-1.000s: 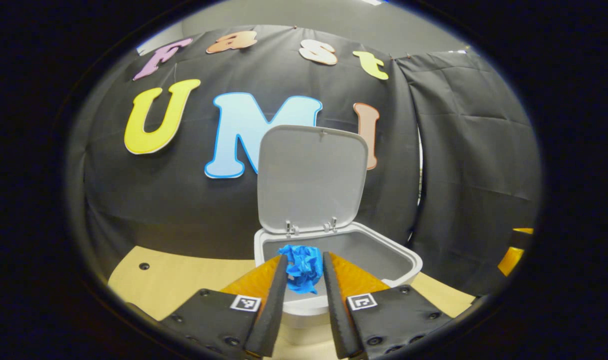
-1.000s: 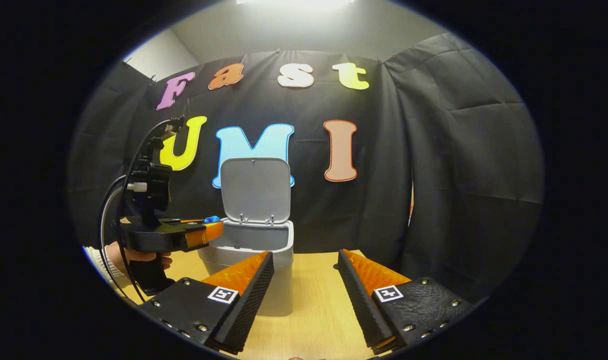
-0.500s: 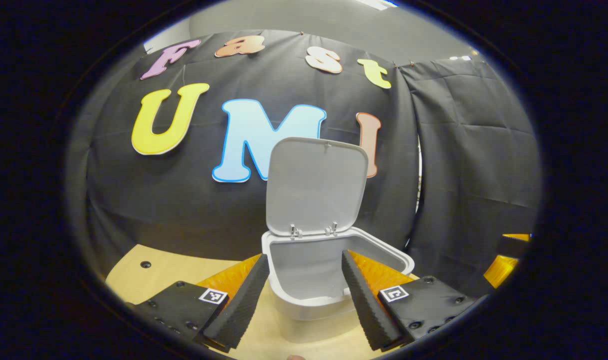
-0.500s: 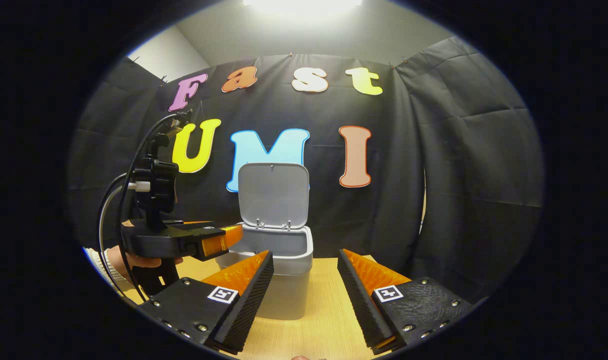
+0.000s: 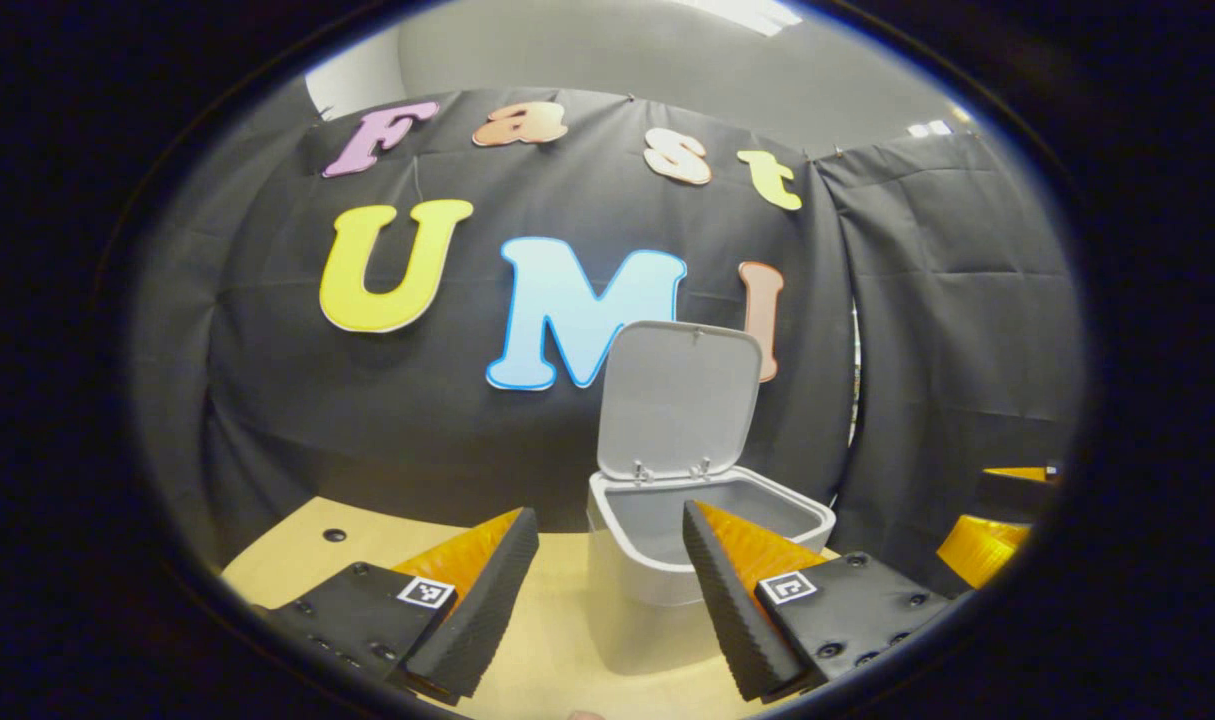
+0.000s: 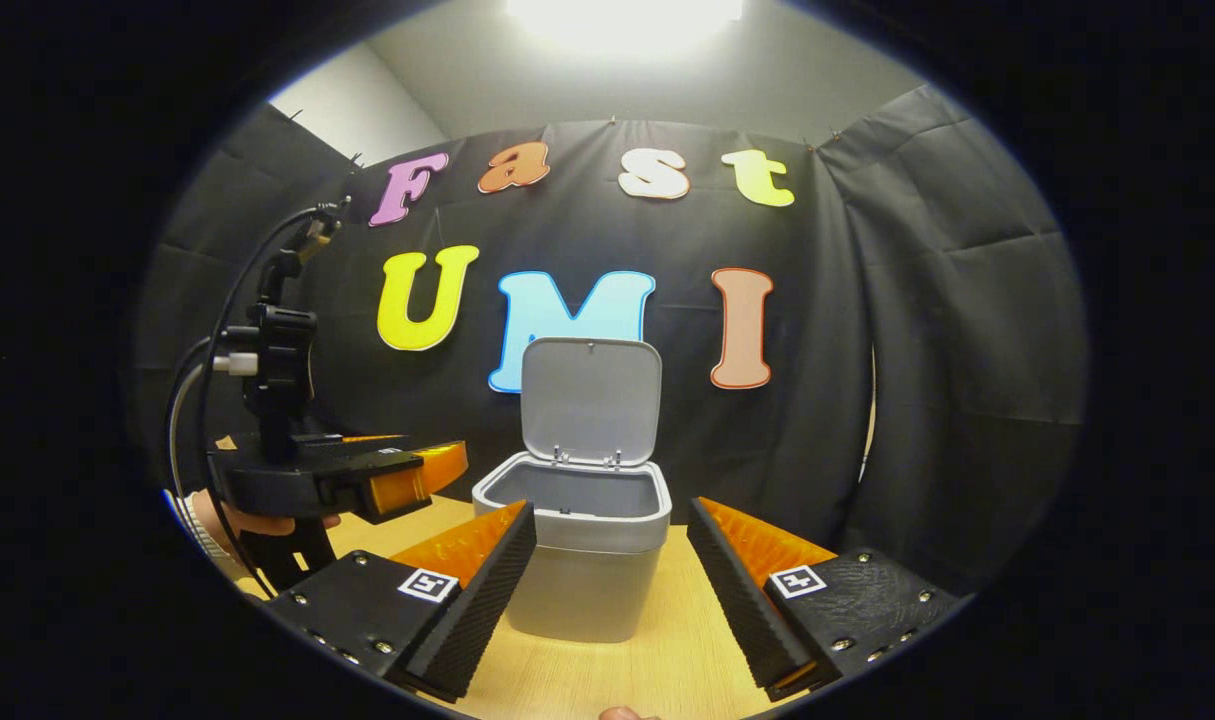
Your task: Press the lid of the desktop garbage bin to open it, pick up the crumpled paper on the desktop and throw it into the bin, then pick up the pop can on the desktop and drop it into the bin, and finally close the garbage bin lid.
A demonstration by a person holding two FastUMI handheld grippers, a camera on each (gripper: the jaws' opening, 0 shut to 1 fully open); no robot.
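Paper gone from my left gripper (image 5: pixel 607 550), now spread, pulled back from the bin (image 6: pixel 587 540); right gripper (image 6: pixel 612 560) spread before it; can and lid (image 6: pixel 591 398) remain.

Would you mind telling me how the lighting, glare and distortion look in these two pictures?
Right gripper view: a ceiling light blows out to white glare at the top; the open grey plastic bin is evenly lit and sharp. Left gripper view: softer light, no glare; fisheye bends the pale wooden tabletop edge.

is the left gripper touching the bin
Apart. In the right gripper view the left gripper hangs open, left of the bin, with dark wall showing between its tips and the rim.
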